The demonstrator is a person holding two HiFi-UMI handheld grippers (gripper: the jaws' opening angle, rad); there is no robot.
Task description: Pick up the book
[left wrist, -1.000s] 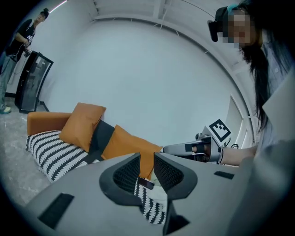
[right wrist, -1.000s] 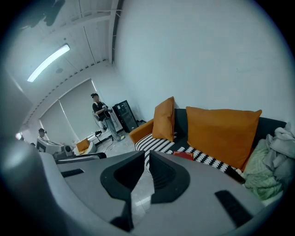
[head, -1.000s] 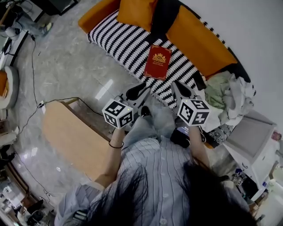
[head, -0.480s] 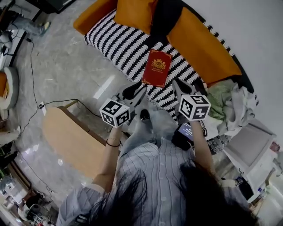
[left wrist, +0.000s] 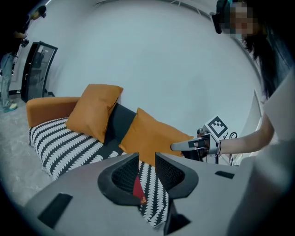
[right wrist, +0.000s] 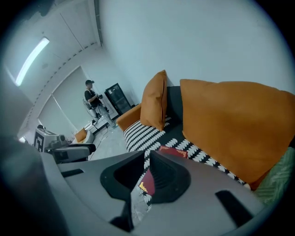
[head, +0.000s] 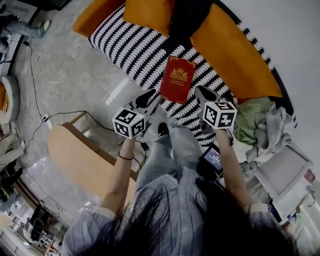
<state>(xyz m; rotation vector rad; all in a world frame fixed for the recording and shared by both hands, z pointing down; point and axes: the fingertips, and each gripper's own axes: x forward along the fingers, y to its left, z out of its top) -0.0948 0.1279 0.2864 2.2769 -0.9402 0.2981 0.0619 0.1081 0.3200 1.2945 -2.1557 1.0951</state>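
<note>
A red book (head: 178,79) with a gold crest lies flat on the striped sofa seat (head: 135,47). My left gripper (head: 148,97) hovers just short of the book's lower left corner, its jaws a narrow gap apart with nothing between them. In the left gripper view the left gripper (left wrist: 146,159) shows a sliver of the book (left wrist: 137,188) beyond that gap. My right gripper (head: 204,93) is off the book's lower right corner, shut and empty. In the right gripper view the right gripper (right wrist: 147,156) points at the book (right wrist: 173,151).
Orange cushions (head: 150,12) and a black one (head: 185,17) line the sofa back. A heap of clothes (head: 260,120) lies at the sofa's right end. A wooden table (head: 85,160) stands at the lower left, and a cable (head: 35,75) trails across the floor.
Both grippers have moved forward and down toward the sofa and now flank the book's near edge. The book has not moved on the seat.
</note>
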